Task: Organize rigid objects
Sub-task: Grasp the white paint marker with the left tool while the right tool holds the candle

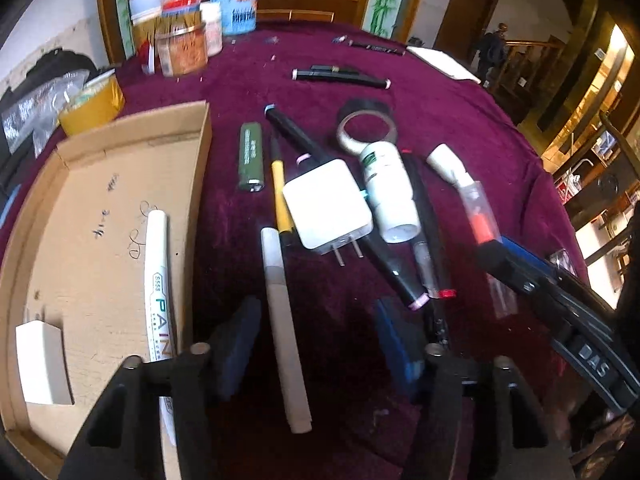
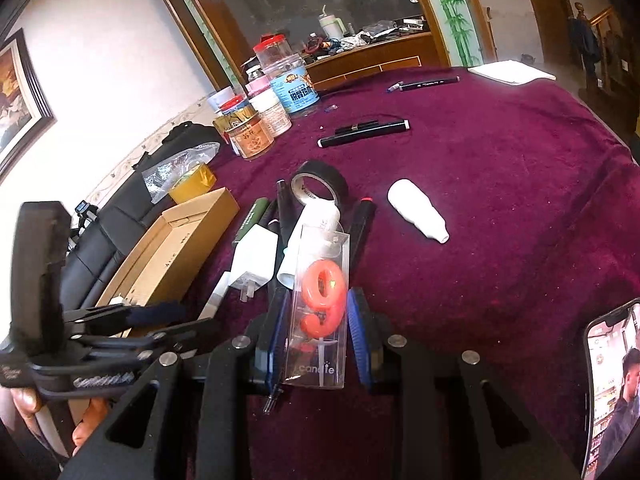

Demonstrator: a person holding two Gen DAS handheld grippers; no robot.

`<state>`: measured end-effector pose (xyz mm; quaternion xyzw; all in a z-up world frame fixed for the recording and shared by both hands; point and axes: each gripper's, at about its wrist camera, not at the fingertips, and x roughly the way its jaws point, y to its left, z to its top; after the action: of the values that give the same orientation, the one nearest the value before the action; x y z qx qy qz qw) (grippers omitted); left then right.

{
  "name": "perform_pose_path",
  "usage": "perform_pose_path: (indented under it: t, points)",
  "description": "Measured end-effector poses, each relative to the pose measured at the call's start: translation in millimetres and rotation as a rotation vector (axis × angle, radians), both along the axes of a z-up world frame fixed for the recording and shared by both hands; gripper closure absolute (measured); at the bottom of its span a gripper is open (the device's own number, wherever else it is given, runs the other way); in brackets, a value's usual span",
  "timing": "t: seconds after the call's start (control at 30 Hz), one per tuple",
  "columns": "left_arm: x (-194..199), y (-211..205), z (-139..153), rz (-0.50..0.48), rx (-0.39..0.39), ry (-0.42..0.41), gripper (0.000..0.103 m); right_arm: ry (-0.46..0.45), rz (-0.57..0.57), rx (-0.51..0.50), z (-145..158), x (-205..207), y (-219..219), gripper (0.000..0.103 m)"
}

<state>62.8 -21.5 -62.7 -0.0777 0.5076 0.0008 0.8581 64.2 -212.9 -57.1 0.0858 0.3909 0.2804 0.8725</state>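
Note:
My left gripper (image 1: 318, 340) hangs open low over the maroon cloth, straddling a beige marker (image 1: 286, 332) that lies close to its left pad (image 1: 236, 344). Left of it a cardboard tray (image 1: 100, 184) holds a white paint marker (image 1: 158, 264) and a white block (image 1: 40, 360). Ahead lie a white charger plug (image 1: 328, 204), a white bottle (image 1: 388, 192), a tape roll (image 1: 366, 128), a green lighter (image 1: 251, 156) and a yellow pen (image 1: 280, 192). My right gripper (image 2: 316, 316) is shut on a clear candle box (image 2: 320, 300) with a red "9" candle inside.
Several jars (image 2: 264, 120) crowd the table's far left corner, beside a yellow tape roll (image 1: 90, 104). Black markers (image 2: 364, 132) and a white notepad (image 2: 512, 72) lie farther back. A small white bottle (image 2: 418, 210) rests to the right. A phone (image 2: 612, 392) stands at the near right.

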Motion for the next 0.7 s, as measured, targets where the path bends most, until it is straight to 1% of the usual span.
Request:
perform_pose_path:
  t: [0.03,0.1,0.13,0.17,0.2,0.23,0.33,0.37,0.4,0.43,0.57,0.67,0.7]
  points:
    - [3,0,-2,-0.001,0.000,0.013,0.045,0.004,0.003,0.002,-1,0,0,0.074]
    - [7,-5,-4,-0.005,0.060,0.020,0.048,0.001,0.004,0.007,0,0,-1,0.074]
    - [9,-7,-6,-0.001,0.096,0.030,0.054,0.001,0.004,0.009,0,1,-1,0.074]
    - [10,-11,-10,0.000,0.139,0.050,0.065,0.003,0.002,0.006,-1,1,-1,0.074]
    - [11,-14,-12,-0.007,0.164,0.066,0.071,0.005,0.000,0.002,-1,1,0,0.074]
    - [10,-19,-15,-0.017,0.205,0.078,0.073,0.008,-0.001,-0.004,-2,2,1,0.074]
    - [2,-25,-15,-0.034,0.230,0.072,0.084,0.005,0.002,-0.004,-1,2,0,0.074]
    - [-1,-27,-15,-0.042,0.231,0.072,0.084,0.003,0.000,-0.007,-1,2,1,0.074]
    - [-3,-27,-15,-0.047,0.225,0.072,0.084,0.004,-0.002,-0.010,-2,2,1,0.074]
    - [-5,-25,-15,-0.053,0.196,0.074,0.084,0.007,-0.004,-0.017,-2,2,2,0.074]
    - [-6,-5,-11,-0.036,0.024,0.068,0.087,0.001,0.002,-0.025,-2,2,4,0.074]
    - [-14,2,2,-0.024,-0.034,0.019,0.089,0.006,-0.006,-0.036,-3,3,5,0.074]
    - [-17,5,8,-0.026,-0.061,-0.004,0.091,0.004,-0.006,-0.036,-2,2,5,0.074]
